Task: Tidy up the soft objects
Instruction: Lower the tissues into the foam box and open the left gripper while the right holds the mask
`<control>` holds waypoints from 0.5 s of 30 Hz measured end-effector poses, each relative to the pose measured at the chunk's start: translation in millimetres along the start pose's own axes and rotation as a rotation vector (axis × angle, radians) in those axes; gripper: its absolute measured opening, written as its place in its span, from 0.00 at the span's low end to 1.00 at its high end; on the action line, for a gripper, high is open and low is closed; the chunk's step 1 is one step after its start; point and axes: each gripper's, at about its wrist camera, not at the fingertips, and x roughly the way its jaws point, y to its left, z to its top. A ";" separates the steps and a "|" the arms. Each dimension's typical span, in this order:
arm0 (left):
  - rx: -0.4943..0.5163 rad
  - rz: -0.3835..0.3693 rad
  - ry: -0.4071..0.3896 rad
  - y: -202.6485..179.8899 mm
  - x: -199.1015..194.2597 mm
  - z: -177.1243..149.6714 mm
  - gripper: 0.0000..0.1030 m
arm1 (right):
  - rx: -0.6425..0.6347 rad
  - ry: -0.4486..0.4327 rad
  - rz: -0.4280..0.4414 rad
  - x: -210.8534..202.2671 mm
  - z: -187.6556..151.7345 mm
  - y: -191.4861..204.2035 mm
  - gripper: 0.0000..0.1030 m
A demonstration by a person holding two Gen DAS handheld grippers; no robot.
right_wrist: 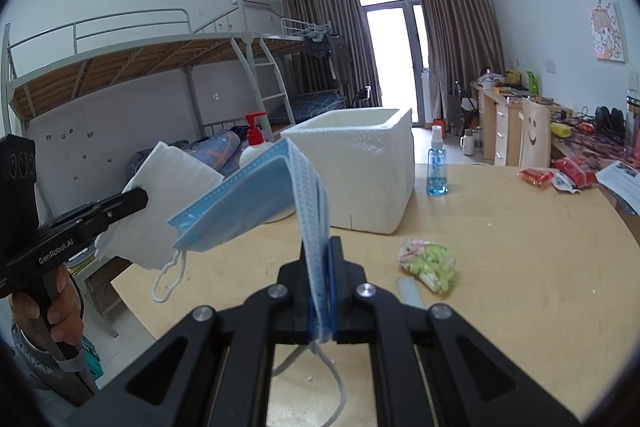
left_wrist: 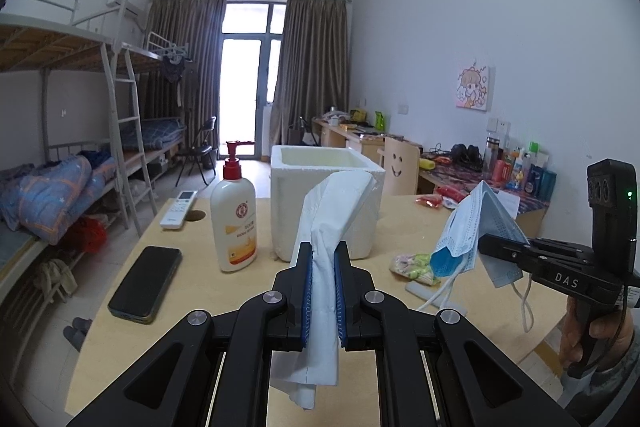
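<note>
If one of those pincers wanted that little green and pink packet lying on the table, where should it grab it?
Probably across the crinkled end nearest the grippers, coming down from above. The green and pink packet lies flat on the table, so there is little side to pinch; its bunched plastic gives the fingers something to close on. Both grippers are busy now: the left gripper holds a white tissue, the right gripper a blue face mask.
</note>
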 end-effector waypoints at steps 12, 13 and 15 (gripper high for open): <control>0.005 0.013 -0.034 1.1 12.5 25.4 0.10 | -0.001 -0.011 0.000 4.2 23.9 -3.5 0.07; 0.003 0.014 -0.033 1.9 14.8 27.0 0.10 | -0.002 -0.011 -0.003 4.9 26.4 -4.1 0.07; 0.002 0.018 -0.029 2.6 19.5 30.2 0.10 | -0.004 -0.012 -0.006 6.6 30.2 -5.1 0.07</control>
